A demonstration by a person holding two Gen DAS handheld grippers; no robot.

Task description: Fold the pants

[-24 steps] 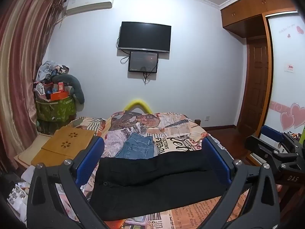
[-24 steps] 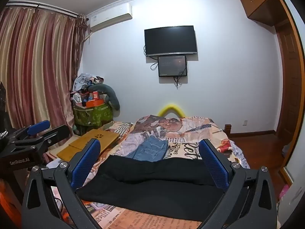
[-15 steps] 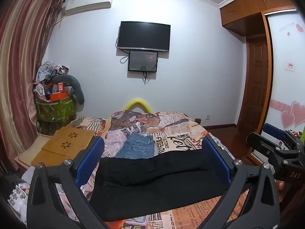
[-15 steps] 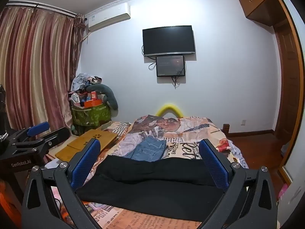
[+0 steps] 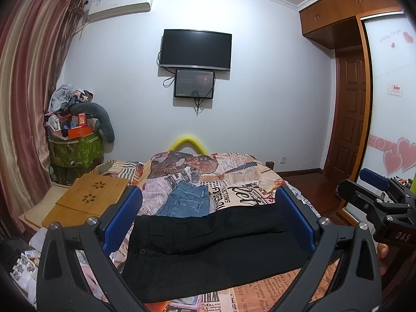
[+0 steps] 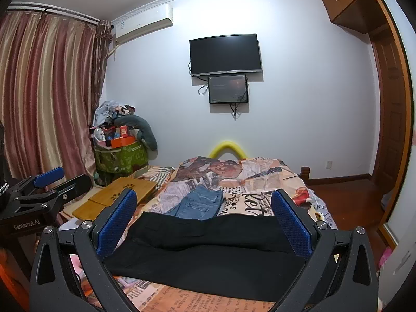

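Black pants point(image 5: 208, 249) lie spread sideways across the near end of a bed with a newspaper-print cover point(image 5: 241, 179), waistband to the left; they also fill the lower middle of the right wrist view as black pants point(image 6: 208, 252). Behind them lie folded blue jeans point(image 5: 188, 202), blue jeans point(image 6: 201, 205). My left gripper point(image 5: 208, 208) hovers open above the pants, nothing between its blue pads. My right gripper point(image 6: 204, 208) is open too, held above the pants. Each gripper shows at the edge of the other's view: the right gripper point(image 5: 374, 192) and the left gripper point(image 6: 49, 182).
A wooden lap desk point(image 5: 88, 197) sits left of the bed. A green box piled with clutter point(image 5: 75, 143) stands by the curtain point(image 5: 23, 104). A TV point(image 5: 196, 49) hangs on the far wall. A wardrobe and door point(image 5: 351, 109) are on the right.
Both views shift only slightly; the grippers stay open above the pants and the pants lie as before.
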